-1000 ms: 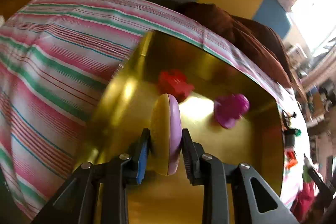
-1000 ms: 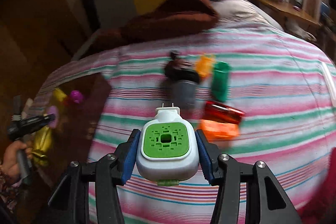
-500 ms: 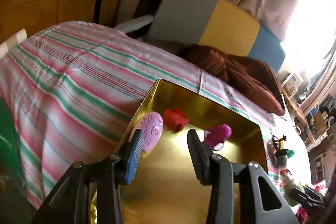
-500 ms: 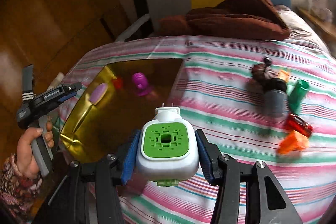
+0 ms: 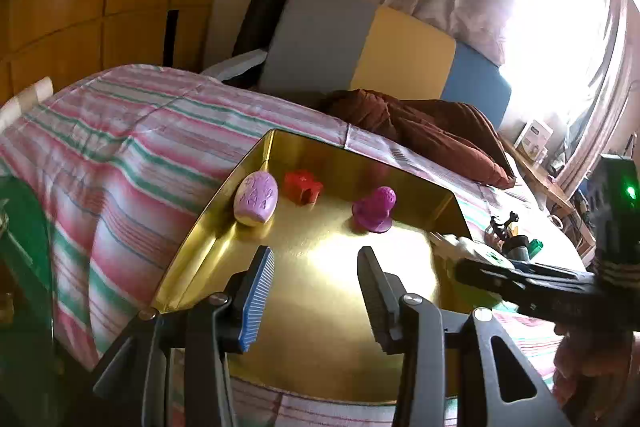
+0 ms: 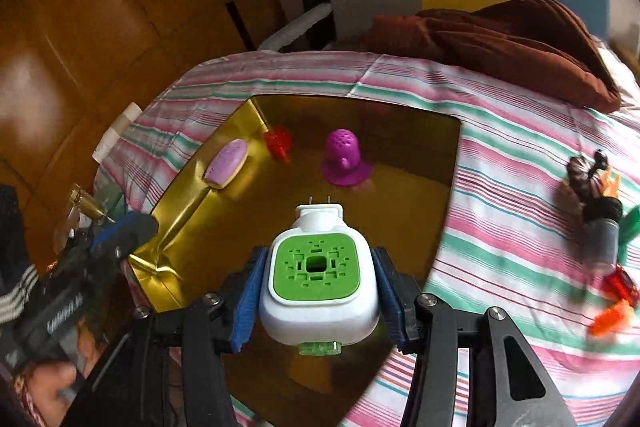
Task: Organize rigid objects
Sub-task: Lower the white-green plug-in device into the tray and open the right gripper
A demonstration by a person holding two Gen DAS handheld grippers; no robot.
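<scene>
A gold tray lies on the striped bed. In it are a purple and yellow oval piece leaning on the left wall, a red piece and a magenta dome-shaped piece. My left gripper is open and empty above the tray's near part. My right gripper is shut on a white and green plug-in device and holds it above the tray's near side; it also shows at the right of the left wrist view.
Several small objects lie on the bedspread to the right: a dark figure, a grey cylinder, a green piece, a red piece and an orange piece. A brown blanket lies by the headboard.
My left gripper let go of the purple oval piece into the tray and pulled back, open. My right gripper carried the plug-in device left from the bedspread to over the tray.
</scene>
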